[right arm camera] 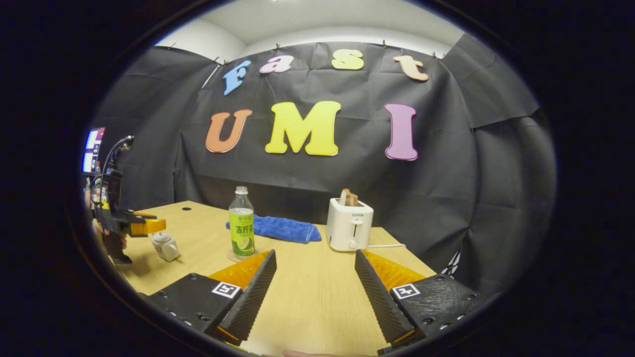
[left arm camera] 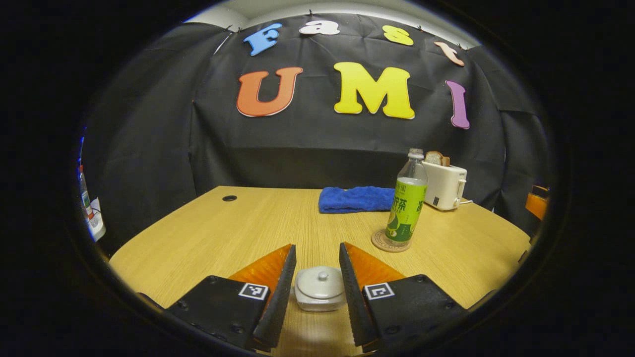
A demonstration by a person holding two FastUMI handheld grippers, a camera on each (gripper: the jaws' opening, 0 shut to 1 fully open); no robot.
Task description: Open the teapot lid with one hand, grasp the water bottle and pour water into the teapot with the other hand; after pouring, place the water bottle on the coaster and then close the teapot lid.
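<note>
A small white teapot [left arm camera: 320, 289] with its lid [left arm camera: 321, 281] on sits on the wooden table [left arm camera: 223, 233]. My left gripper [left arm camera: 317, 258] is open, a finger on either side of the pot, not touching it. The water bottle [left arm camera: 408, 201] with a green label stands upright on a round coaster [left arm camera: 381, 242] to the right, beyond the teapot. In the right gripper view the bottle [right arm camera: 241, 229] stands left of centre, the teapot [right arm camera: 165, 246] further left under the left gripper [right arm camera: 144, 225]. My right gripper [right arm camera: 315, 263] is open over bare table with nothing between its fingers.
A folded blue towel [left arm camera: 354, 199] lies at the back of the table. A white toaster [left arm camera: 445, 185] with bread slices in it stands at the back right, its cable trailing right. A hand [right arm camera: 106, 237] holds the left gripper at the table's left edge.
</note>
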